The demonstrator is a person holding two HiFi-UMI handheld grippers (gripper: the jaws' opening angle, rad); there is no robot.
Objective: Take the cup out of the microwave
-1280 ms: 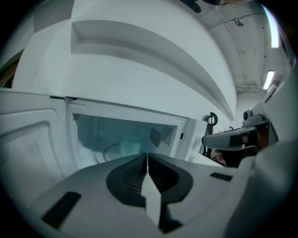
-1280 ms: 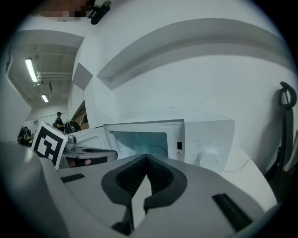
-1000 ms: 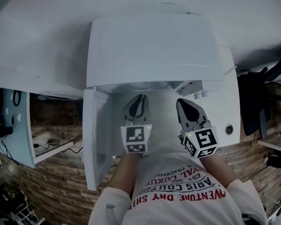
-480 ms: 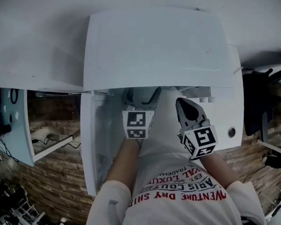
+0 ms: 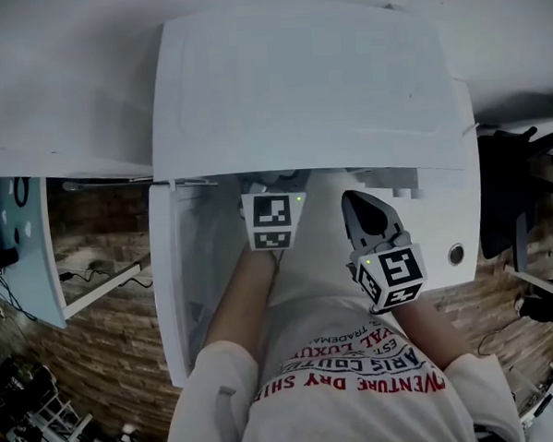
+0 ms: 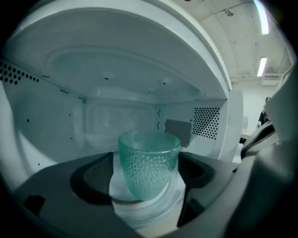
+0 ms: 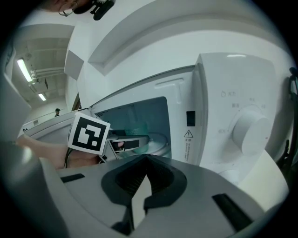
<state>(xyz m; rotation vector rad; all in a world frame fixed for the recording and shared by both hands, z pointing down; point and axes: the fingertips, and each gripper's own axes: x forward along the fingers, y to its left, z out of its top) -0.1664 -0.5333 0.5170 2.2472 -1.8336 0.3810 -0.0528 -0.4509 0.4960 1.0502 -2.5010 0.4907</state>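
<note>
The green dimpled glass cup (image 6: 149, 160) stands upright on the pale round turntable (image 6: 139, 211) inside the white microwave (image 5: 306, 84), at lower centre of the left gripper view. The left gripper (image 6: 148, 179) has just been spreading its jaws, which stand wide on either side of the cup without pressing it. The right gripper (image 7: 141, 162) waits outside, closed and empty. The cup looks rigid, light, slippery and breakable, so it is best pinched gently across its textured mid-wall.

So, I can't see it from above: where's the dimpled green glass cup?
In the left gripper view, the green glass cup stands upright on the white turntable inside the white microwave, between the left gripper's jaws, which have just been opening.
</note>
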